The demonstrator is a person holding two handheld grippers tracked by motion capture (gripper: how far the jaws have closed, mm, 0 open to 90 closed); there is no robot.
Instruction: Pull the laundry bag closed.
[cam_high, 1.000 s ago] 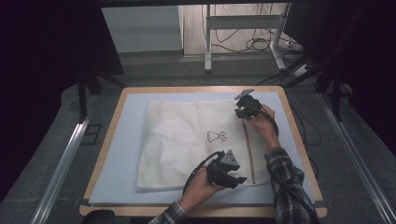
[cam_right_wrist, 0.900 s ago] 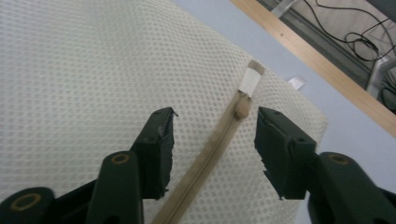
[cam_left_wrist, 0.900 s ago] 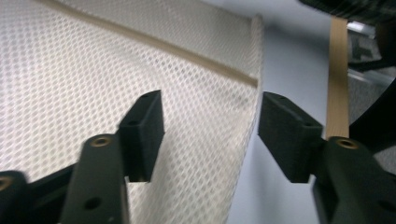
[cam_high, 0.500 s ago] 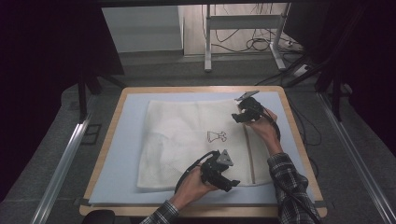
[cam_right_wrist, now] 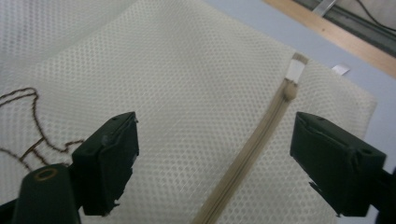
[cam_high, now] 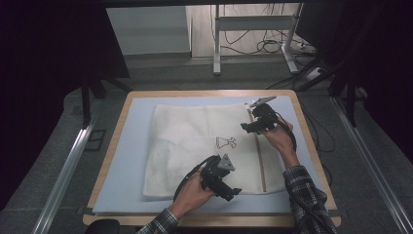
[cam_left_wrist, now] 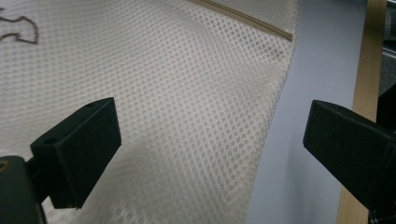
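Observation:
A white mesh bag (cam_high: pixel 195 141) lies flat on the blue mat (cam_high: pixel 131 161). It carries a small brown stitched motif (cam_high: pixel 226 142) and a beige zipper (cam_high: pixel 260 161) down its right side. My left gripper (cam_high: pixel 231 191) hovers open over the bag's near edge. In the left gripper view the mesh (cam_left_wrist: pixel 187 93) and its bare corner lie between the jaws, with the zipper (cam_left_wrist: pixel 243 18) farther off. My right gripper (cam_high: pixel 248 127) is open above the bag's far right part. In the right gripper view its jaws straddle the zipper (cam_right_wrist: pixel 261 135), whose white-tabbed end (cam_right_wrist: pixel 295 70) lies ahead, and the motif (cam_right_wrist: pixel 32 121) sits at left.
The mat rests on a wooden board (cam_high: pixel 307 141). Metal rails (cam_high: pixel 63 170) run along both sides of the table. Desk legs and cables (cam_high: pixel 263 46) stand on the floor beyond the far edge. Bare blue mat shows left of the bag.
My left gripper has drifted slightly left and nearer along the bag's front edge. My right gripper has come a little nearer along the zipper. The bag lies as before.

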